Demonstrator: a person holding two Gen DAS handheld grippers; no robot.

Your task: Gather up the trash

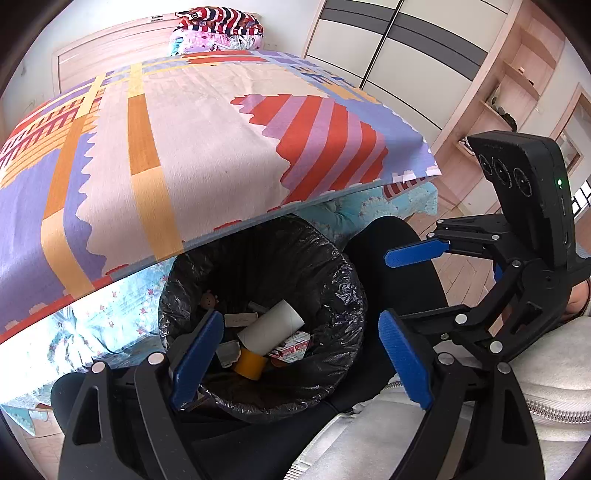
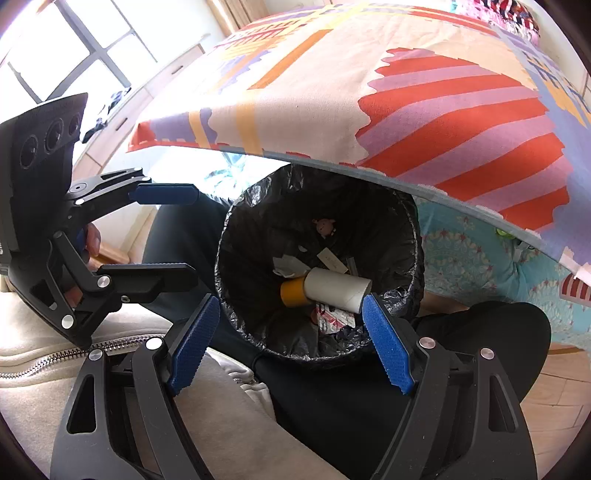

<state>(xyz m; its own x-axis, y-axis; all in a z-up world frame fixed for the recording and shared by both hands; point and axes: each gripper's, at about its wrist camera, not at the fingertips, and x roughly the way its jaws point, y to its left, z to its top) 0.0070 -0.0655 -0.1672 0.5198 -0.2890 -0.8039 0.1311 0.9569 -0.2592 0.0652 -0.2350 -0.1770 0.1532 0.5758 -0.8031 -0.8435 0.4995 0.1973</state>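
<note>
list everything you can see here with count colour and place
bin: one, lined with a black bag, on the floor beside the bed, between the person's knees
cardboard tube: one, white, lying inside the bin on top
tape roll: one, yellow, in the bin, touching the tube's end
red and white packet: one, in the bin under the tube
paper slip: one, white, in the bin
bed cover: one, cream with red, purple and orange patterns, on the bed
pillows: stack, striped and pink, at the bed's far end
wardrobe: one, white and grey, far wall
left tool: open, above the bin
right tool: open, above the bin
</note>
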